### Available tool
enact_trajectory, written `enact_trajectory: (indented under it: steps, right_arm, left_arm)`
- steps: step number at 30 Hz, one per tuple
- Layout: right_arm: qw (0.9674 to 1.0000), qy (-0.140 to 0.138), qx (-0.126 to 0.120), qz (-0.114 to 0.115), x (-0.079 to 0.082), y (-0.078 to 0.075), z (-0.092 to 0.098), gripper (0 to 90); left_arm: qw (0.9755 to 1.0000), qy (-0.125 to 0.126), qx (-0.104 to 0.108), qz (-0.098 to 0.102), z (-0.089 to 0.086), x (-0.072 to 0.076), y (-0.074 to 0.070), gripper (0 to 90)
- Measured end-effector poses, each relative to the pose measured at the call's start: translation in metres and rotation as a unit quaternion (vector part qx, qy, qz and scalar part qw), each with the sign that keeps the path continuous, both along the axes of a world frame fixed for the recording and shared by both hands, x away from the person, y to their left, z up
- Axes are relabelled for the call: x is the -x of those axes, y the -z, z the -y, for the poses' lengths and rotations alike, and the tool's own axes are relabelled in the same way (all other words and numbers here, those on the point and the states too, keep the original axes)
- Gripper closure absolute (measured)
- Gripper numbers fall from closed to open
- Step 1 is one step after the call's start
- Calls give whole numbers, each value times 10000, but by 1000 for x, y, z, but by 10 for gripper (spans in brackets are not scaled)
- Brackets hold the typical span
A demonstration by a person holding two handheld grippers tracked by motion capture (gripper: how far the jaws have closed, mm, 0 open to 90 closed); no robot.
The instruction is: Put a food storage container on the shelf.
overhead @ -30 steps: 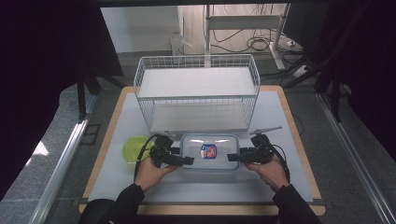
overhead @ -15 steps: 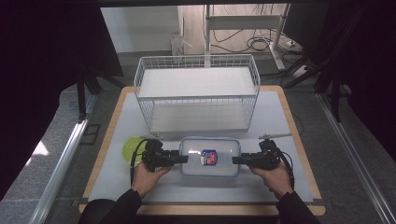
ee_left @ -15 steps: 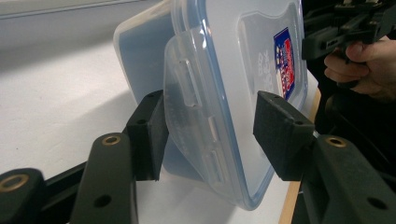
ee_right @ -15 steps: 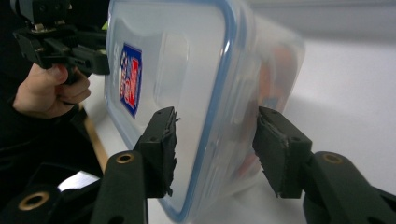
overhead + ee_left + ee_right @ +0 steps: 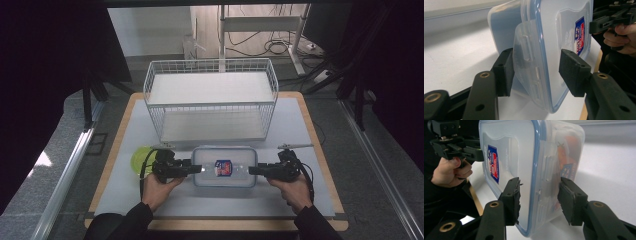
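Table (image 5: 320,125): white-topped, with a wire basket (image 5: 210,61) at the far side and a green disc (image 5: 137,159) near the left; neither is in the way.

Container (image 5: 210,172): a clear, lidded box with a blue seal and a red-and-blue label, lying flat at the near middle of the table, just in front of the wire basket. It is the thing to lift, one gripper at each short end.

Left gripper (image 5: 196,169): at the container's left end. Its jaws have just been closing and now clamp the end, one pad against the latch flap (image 5: 526,65), the other on the lid face.

Right gripper (image 5: 252,170): at the right end. Its jaws have just been closing around rim and wall; whether both pads press yet I cannot tell, since a sliver of lid shows beside one pad.

Doing it well: settle the right grip first. Bite the rim and wall, not the flap alone, because a hinged flap would probably flex and let the box sag.

Lift: raise both hands together and level — uneven height would likely twist the box between the grips.

Risk: squeezing a flap could pop the latch, so keep the pressure modest.
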State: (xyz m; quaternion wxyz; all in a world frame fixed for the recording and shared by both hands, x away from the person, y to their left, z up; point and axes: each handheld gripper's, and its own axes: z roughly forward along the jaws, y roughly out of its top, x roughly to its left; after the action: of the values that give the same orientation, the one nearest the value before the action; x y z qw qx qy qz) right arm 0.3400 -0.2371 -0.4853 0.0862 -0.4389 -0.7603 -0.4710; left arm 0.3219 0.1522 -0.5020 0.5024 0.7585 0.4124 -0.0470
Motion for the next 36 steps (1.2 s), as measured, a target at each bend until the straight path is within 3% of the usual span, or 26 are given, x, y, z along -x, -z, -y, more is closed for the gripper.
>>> enact_trajectory:
  steps: [2, 9, 22, 26, 36]
  right_arm:
    - [9998, 41, 91, 149, 1, -2, -2, 524]
    - [9990, 116, -19, 443, 3, -15, -2, 524]
    - [9965, 32, -157, 822, -6, -48, -16, 523]
    - [9949, 16, -175, 989, -13, -66, -21, 522]
    - [9935, -10, -212, 1118, -29, -93, -30, 522]
  left_arm:
    - [10000, -8, -10, 29, 1, 0, -1, 481]
    - [9997, -34, 50, 238, -1, 0, -15, 481]
    - [9976, -187, -15, 661, -16, -4, -58, 481]
    - [9967, -217, 6, 778, -20, -7, -72, 480]
    - [9959, -310, 70, 850, -28, -19, -96, 480]
